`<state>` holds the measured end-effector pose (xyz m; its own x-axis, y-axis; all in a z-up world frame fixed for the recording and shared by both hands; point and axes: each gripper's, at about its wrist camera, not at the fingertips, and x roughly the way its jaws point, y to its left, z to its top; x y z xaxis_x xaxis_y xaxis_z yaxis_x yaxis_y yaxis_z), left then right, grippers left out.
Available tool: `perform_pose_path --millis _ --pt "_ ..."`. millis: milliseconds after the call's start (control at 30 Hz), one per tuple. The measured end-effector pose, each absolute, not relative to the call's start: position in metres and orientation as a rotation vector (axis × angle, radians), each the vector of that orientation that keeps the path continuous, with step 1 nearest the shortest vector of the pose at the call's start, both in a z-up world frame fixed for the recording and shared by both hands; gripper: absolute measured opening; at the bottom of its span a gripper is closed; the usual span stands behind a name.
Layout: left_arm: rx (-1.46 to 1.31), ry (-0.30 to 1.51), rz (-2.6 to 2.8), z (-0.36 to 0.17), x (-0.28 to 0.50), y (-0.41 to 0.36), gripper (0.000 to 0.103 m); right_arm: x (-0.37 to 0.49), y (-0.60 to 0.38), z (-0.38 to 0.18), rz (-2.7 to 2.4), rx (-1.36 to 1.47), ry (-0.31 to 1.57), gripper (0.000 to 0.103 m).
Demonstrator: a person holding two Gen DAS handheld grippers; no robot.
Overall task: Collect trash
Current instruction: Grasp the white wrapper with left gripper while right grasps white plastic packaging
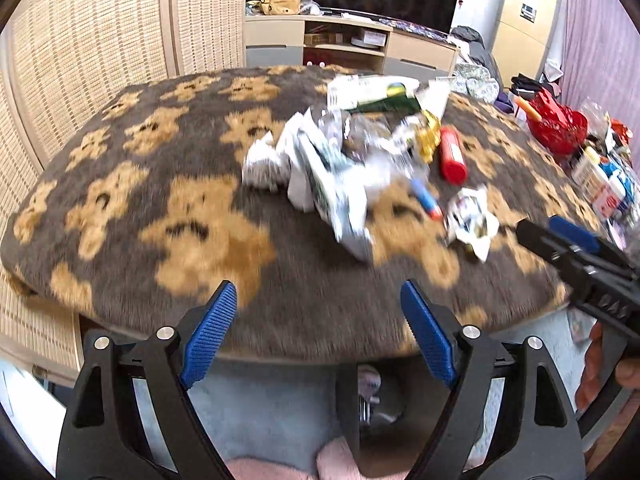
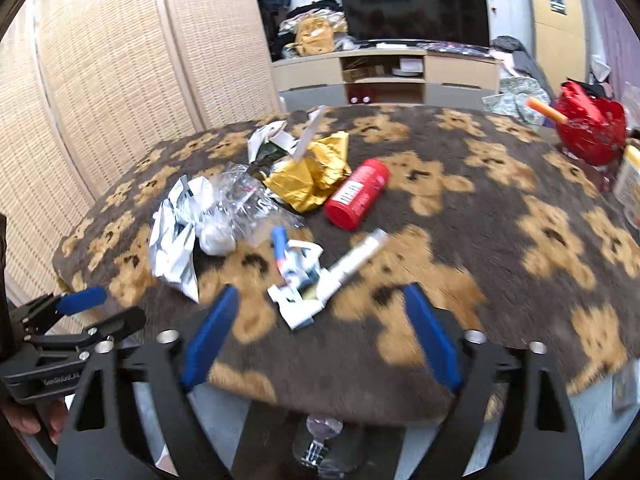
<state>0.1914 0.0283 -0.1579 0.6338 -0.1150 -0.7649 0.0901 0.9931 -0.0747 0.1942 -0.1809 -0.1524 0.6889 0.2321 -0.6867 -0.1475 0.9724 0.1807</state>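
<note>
A pile of trash lies on a table covered by a brown bear-print blanket (image 2: 460,240): crumpled white wrappers (image 1: 320,176) (image 2: 176,232), clear plastic (image 2: 244,192), a yellow crumpled wrapper (image 2: 316,172), a red canister (image 2: 356,196) (image 1: 452,156), a blue-capped tube (image 2: 280,244) (image 1: 426,200) and a torn white carton (image 2: 320,280) (image 1: 472,216). My left gripper (image 1: 318,320) is open and empty at the table's near edge. My right gripper (image 2: 320,320) is open and empty, just short of the white carton. It also shows in the left wrist view (image 1: 568,240).
A red basket (image 2: 592,128) and bottles (image 1: 604,184) stand at the table's right side. A TV stand (image 2: 392,76) with a television is behind the table. Woven screens (image 2: 100,92) line the left. A light rug (image 1: 260,408) lies under the table edge.
</note>
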Motion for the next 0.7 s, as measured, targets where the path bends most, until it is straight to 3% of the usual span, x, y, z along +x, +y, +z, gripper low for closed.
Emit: perform_pose_path --millis 167,333,467,500,700 --pt "-0.04 0.895 -0.128 -0.163 0.219 0.026 0.056 0.221 -0.17 -0.163 0.228 0.1 0.807 0.063" --pt "-0.064 0.911 -0.153 -0.173 0.24 0.025 0.049 0.239 -0.163 -0.17 0.241 0.083 0.817 0.054" --pt "-0.059 0.93 -0.182 -0.179 0.247 0.022 0.025 0.243 -0.155 -0.178 0.269 0.061 0.847 0.03" --pt "-0.055 0.931 -0.185 -0.179 0.248 0.021 0.025 0.243 -0.152 -0.18 0.276 0.051 0.854 0.027" --pt "-0.042 0.919 -0.207 -0.178 0.243 0.018 0.013 0.236 -0.147 -0.179 0.293 0.048 0.846 0.024"
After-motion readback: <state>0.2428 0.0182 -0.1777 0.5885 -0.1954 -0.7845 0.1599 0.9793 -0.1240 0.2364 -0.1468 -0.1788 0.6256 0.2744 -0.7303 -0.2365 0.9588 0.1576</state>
